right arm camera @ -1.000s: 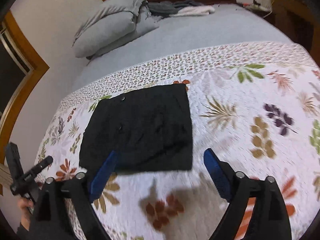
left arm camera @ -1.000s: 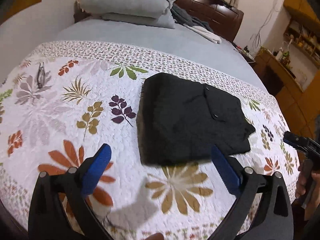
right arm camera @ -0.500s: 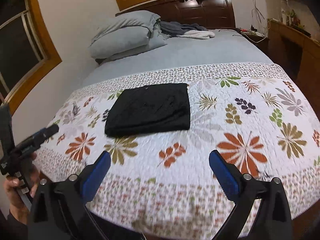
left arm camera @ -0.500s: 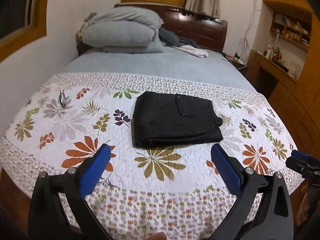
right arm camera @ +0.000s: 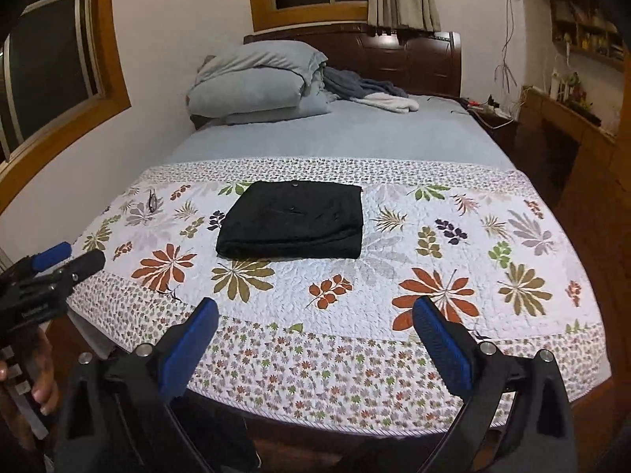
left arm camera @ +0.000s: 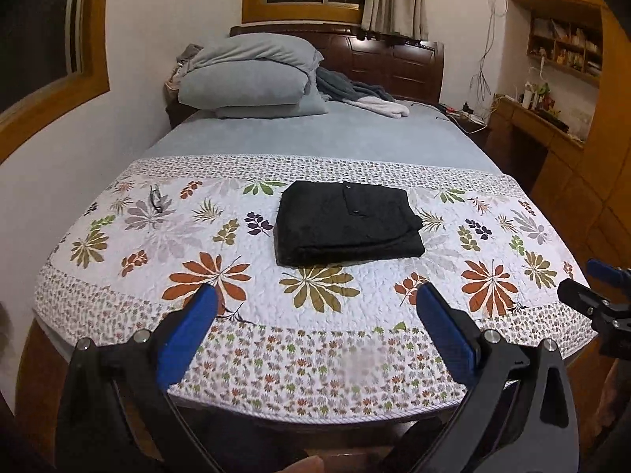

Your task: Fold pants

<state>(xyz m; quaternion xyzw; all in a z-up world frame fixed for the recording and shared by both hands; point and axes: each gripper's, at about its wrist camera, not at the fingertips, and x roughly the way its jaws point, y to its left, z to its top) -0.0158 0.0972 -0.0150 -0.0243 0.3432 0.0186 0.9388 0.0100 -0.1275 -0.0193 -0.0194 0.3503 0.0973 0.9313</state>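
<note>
The black pants (left arm camera: 347, 224) lie folded into a thick, roughly square stack on the quilt (left arm camera: 236, 260), near its middle, a couple of small buttons showing on the top layer. The quilt is white, stitched and puffy, printed with leaves and flowers in rust, olive, purple and grey, with a band of tiny blossoms along its edges. Beyond it the bed (left arm camera: 339, 138) is covered in a smooth grey-blue sheet. Two plump grey pillows (left arm camera: 252, 79) are stacked at the dark carved wooden headboard (left arm camera: 394, 63), with a rumpled pile of grey and white cloth (left arm camera: 366, 98) beside them.

Both tongs hang off the foot of the bed, well apart from the pants. The left tongs (left arm camera: 315, 311) stand spread wide, blue ribbed pads on black arms, nothing between them. The right tongs (right arm camera: 315, 315) are just as wide and just as empty.

A pair of glasses (left arm camera: 155, 199) rests on the quilt's left side.
</note>
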